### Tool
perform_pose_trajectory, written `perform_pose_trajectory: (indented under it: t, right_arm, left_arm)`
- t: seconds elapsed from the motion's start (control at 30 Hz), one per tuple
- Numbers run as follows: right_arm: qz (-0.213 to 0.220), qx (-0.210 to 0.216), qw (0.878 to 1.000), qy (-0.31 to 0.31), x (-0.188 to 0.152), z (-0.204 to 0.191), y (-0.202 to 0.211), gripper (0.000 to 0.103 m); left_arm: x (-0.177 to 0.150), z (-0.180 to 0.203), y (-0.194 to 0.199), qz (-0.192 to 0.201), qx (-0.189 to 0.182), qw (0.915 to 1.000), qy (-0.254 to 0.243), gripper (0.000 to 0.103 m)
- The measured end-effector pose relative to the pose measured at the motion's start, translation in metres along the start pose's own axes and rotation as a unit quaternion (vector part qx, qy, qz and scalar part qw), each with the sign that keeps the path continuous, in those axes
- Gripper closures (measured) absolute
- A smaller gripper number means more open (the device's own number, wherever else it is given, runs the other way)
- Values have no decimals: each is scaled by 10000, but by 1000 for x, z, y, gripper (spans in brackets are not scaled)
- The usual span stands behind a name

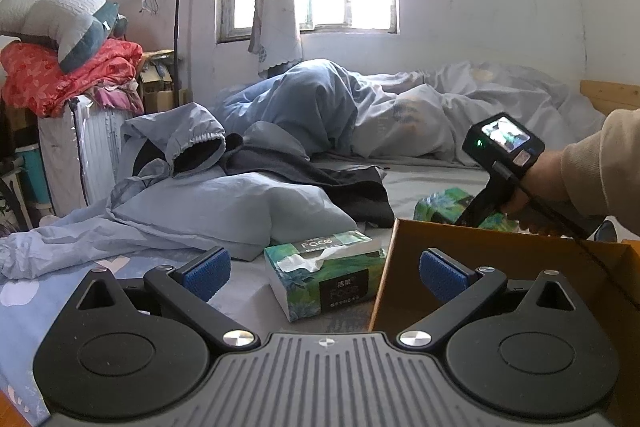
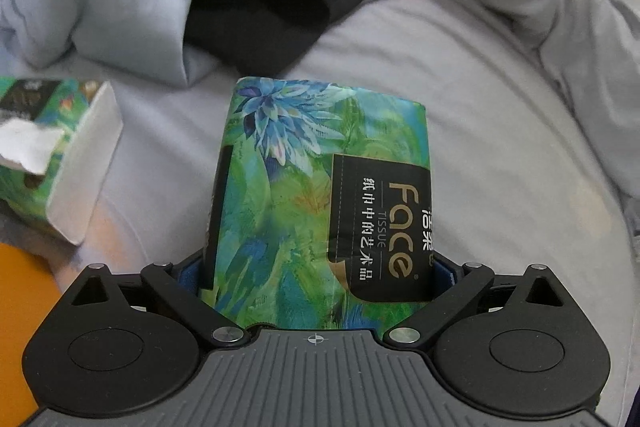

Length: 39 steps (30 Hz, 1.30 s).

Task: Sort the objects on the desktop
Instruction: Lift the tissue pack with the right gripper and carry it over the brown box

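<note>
My right gripper (image 2: 316,271) is shut on a sealed green Face tissue pack (image 2: 320,187), held between its blue pads above the grey bedsheet. In the left wrist view the same pack (image 1: 444,205) shows behind the brown cardboard box (image 1: 500,247), with the right gripper's body and the person's hand on it. An opened green tissue box (image 1: 326,273) lies on the bed just left of the cardboard box; it also shows in the right wrist view (image 2: 52,155). My left gripper (image 1: 324,273) is open and empty, its fingers either side of the opened tissue box and the cardboard box edge.
Crumpled blue-grey bedding and a dark garment (image 1: 320,183) lie across the bed behind the boxes. A pile of red bedding and a pillow (image 1: 68,67) sits at far left over a white radiator. The orange-brown box corner (image 2: 20,307) shows at lower left.
</note>
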State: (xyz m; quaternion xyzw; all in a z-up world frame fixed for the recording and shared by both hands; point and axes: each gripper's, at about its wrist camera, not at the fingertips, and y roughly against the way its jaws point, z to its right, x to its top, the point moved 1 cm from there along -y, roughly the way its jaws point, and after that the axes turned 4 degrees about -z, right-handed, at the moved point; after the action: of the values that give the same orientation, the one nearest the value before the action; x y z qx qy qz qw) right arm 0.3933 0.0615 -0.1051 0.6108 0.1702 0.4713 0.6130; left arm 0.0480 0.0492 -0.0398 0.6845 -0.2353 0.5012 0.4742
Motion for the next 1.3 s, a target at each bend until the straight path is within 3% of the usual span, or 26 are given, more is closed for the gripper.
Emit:
perform_pose_trajectory:
  t: [0.43, 0.73, 1.0, 1.3]
  right_arm:
    - [861, -156, 9958, -251, -14, 14, 92, 4]
    - [1261, -224, 9904, -522, -57, 18, 166, 3]
    - [1453, -204, 9872, -624, -109, -1, 222, 3]
    - [1476, -14, 9862, -751, -152, -33, 253, 3]
  left_arm:
    - [-1, 2, 5, 51, -68, 10000, -18, 0]
    - [3, 1, 11, 163, -62, 9998, -20, 0]
    - [7, 2, 13, 172, -166, 9997, 64, 0]
    - [14, -3, 19, 269, -204, 9992, 202, 0]
